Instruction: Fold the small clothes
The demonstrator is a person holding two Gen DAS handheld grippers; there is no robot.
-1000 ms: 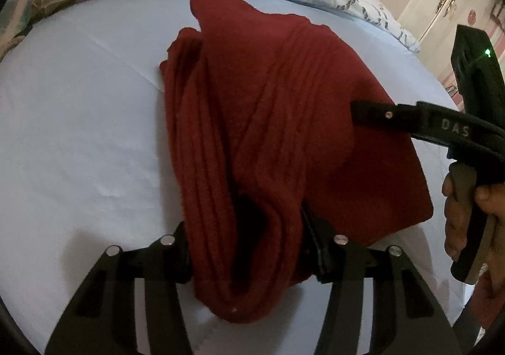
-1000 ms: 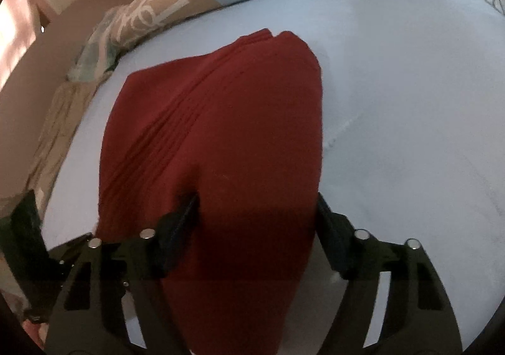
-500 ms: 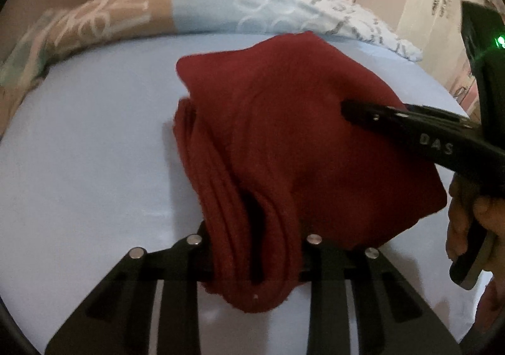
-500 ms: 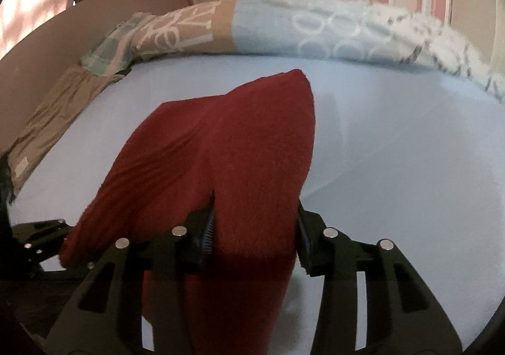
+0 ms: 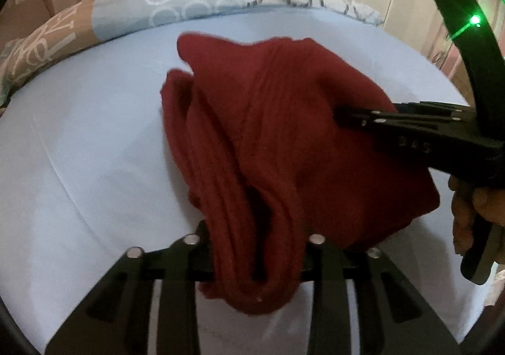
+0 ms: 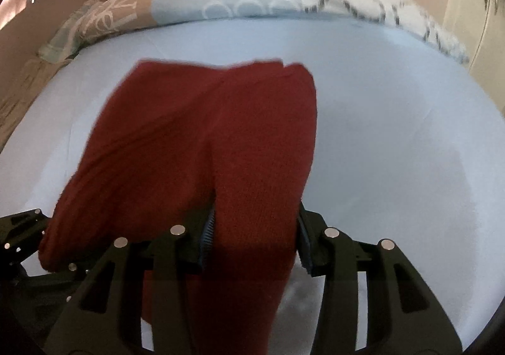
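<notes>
The red garment (image 5: 284,140) is held above the bed (image 5: 94,150), gripped by both the left tongs (image 5: 257,247) and right tongs (image 6: 255,238). A fold is judged under way; next, the lifted edge must be laid evenly over the rest.

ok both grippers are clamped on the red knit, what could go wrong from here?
1. The left gripper pinches a thick bunched roll of the dark red knitted garment; layers may slip out unevenly and spoil the fold.
2. The right gripper holds a narrower flat strip, so the garment's far end, which looks to hang free over the light blue bedsheet, could land crooked or creased.
</notes>
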